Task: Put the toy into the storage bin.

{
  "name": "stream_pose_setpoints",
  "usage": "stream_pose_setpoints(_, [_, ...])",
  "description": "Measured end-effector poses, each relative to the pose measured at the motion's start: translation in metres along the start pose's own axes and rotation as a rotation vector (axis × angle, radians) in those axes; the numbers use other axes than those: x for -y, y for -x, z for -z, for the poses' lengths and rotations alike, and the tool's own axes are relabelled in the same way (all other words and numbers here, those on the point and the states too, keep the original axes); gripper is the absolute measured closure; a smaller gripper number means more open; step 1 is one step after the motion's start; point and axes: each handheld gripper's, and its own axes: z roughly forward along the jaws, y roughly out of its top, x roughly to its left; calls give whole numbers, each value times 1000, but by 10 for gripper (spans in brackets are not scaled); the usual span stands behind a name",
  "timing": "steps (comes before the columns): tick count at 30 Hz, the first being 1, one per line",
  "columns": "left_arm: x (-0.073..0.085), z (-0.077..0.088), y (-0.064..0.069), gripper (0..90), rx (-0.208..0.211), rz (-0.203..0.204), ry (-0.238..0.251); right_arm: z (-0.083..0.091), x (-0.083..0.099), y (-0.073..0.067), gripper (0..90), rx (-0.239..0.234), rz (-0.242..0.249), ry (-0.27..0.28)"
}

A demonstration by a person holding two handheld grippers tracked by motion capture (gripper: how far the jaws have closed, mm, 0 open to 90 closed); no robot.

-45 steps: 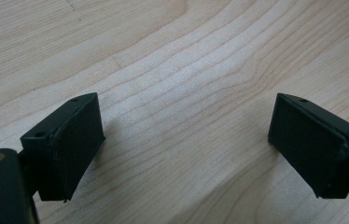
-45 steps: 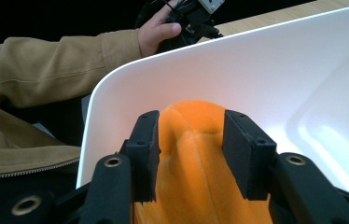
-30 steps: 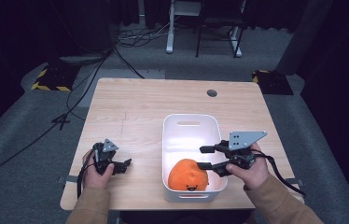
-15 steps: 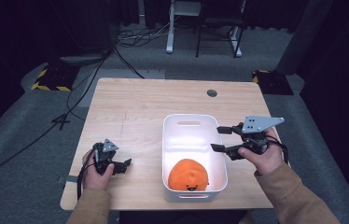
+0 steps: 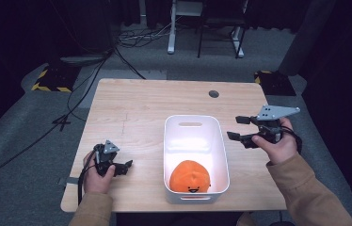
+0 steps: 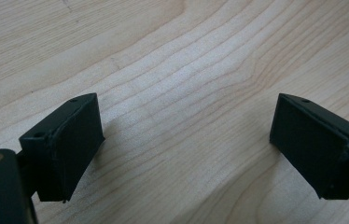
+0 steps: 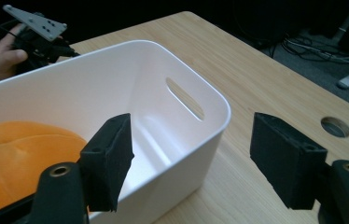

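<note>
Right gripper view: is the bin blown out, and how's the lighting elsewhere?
Right gripper view: white bin is bright but its handle slot stays readable; jaws softly blurred. High view: table lit, surrounding floor dark, bin floor glares above the orange plush. Left gripper view: even light, soft jaw shadows.

An orange plush toy (image 5: 189, 175) is held in a white bin (image 5: 196, 125); open claws are seen left (image 5: 126, 165) and right (image 5: 238, 128) of it.

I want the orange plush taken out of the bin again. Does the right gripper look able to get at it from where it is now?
Probably yes. The right gripper is open beside the white bin, whose top is open. The orange plush lies uncovered at the bin's near end, so only the bin wall must be cleared.
</note>
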Motion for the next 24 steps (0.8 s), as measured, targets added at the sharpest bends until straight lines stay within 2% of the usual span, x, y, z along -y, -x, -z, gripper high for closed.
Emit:
stream_pose_setpoints(10, [0,0,0,99,5,2,0,2,24,26,279,77,-69,-8])
stream_pose_setpoints(11, [0,0,0,99,4,2,-1,3,25,29,268,86,-67,-31])
stream_pose_setpoints(15, [0,0,0,99,3,1,0,4,34,35,272,110,-91,-26])
stream_pose_setpoints(18, [0,0,0,99,5,1,-1,4,38,39,271,131,-98,-39])
stream_pose_setpoints(23, [0,0,0,99,3,1,0,3,54,50,270,183,-103,-98])
stream_pose_setpoints(24, [0,0,0,99,2,0,0,3,56,51,270,187,-118,-104])
